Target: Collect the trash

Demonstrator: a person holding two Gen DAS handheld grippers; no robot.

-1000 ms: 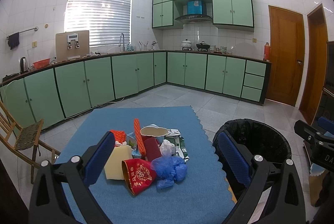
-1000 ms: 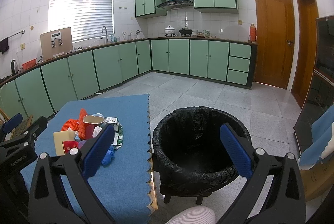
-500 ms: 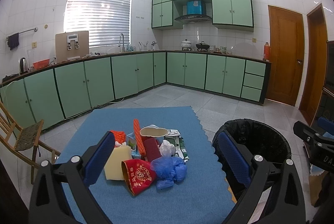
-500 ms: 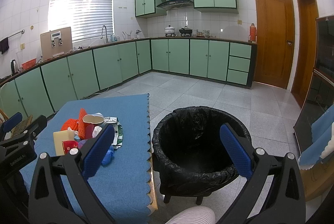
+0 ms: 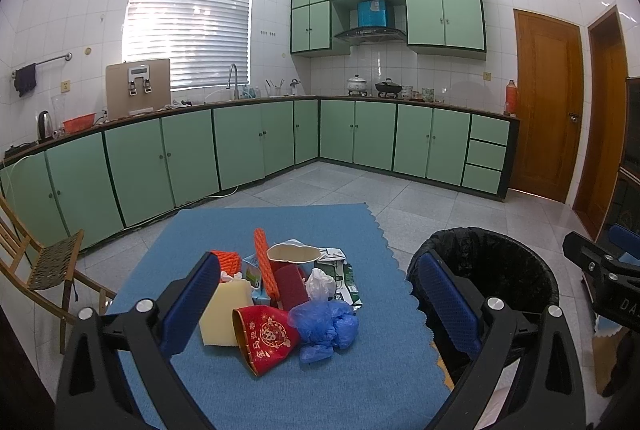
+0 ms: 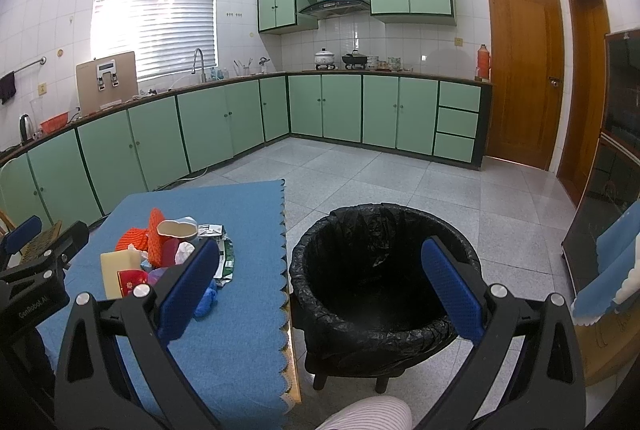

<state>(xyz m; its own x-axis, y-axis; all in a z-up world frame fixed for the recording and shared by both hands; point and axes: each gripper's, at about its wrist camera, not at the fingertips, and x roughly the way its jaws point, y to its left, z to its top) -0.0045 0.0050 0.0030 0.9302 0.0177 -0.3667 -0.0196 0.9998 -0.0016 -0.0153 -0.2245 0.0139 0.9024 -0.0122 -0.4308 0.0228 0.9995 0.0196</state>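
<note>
No visible change over the last second: left gripper [image 5: 316, 306] and right gripper [image 6: 320, 288] hold position, jaws spread, empty. Trash pile [image 5: 288, 294] sits untouched on the table [image 5: 360, 370]; bin [image 6: 384, 270] beside it holds nothing visible, so collection is not begun.

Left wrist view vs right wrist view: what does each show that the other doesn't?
Left only: the wooden chair beside the table, and the whole red paper cup at the front of the trash pile.

Right only: inside the bin, where only the black liner shows, the bin's legs, and a striped sleeve at the bottom edge.

Both: the blue tablecloth, the trash pile with the blue plastic bag, the bin to the table's right, and the green cabinets. The left gripper and right gripper are both open, holding nothing.
</note>
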